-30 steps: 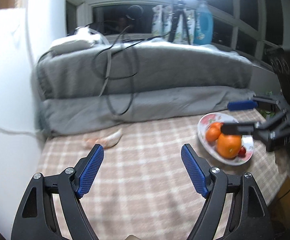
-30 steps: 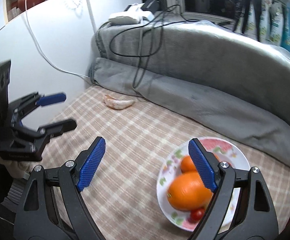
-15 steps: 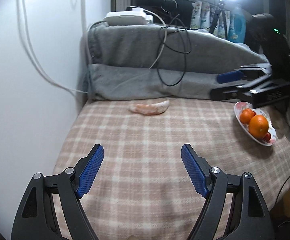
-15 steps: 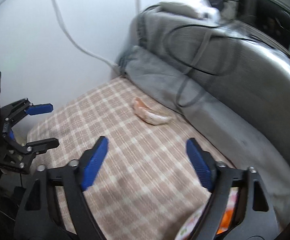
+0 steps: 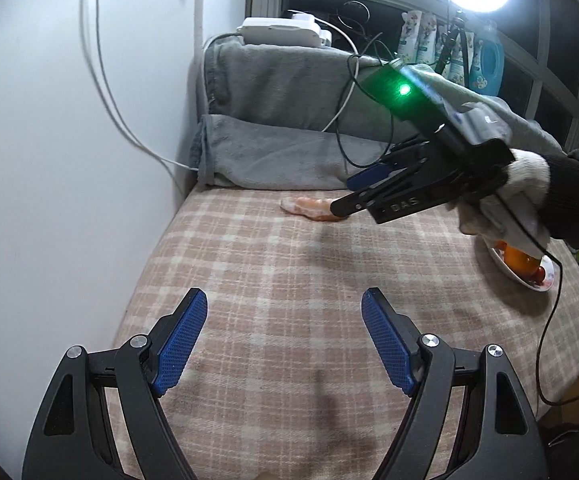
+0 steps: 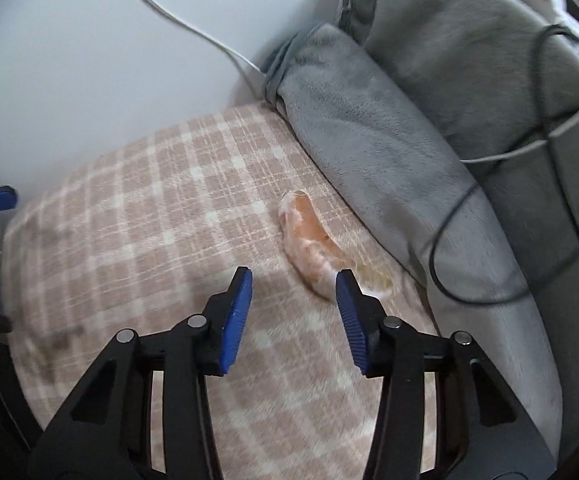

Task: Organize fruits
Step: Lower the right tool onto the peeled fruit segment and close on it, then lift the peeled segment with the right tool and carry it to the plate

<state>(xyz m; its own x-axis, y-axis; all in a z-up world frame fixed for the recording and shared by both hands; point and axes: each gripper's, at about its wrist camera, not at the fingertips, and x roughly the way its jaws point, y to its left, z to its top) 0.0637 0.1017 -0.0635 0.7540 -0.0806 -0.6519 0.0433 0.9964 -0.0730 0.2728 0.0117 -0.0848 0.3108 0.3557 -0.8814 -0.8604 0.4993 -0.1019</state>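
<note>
Right gripper (image 6: 293, 292): your jaws are closing, nothing pinched yet; the peeled fruit segment (image 6: 309, 240) sits just ahead of the tips, its near end by the right-hand pad, not clearly betw. the pads.
Left gripper (image 5: 283, 336): spread wide, empty, over the near part of the checked cloth (image 5: 289, 280).
Segment: lies on the cloth at its far edge, just beside the folded grey blanket (image 6: 369, 136), nearer the wall-side far corner.
Plate (image 5: 529, 280): at the cloth's right edge, w/ an orange (image 5: 519, 258) and a small red fruit on it; partly hidden by your gloved right hand (image 5: 525, 184).
Cables: black and white leads run over the blanket.
View: right wrist pic blurred.
</note>
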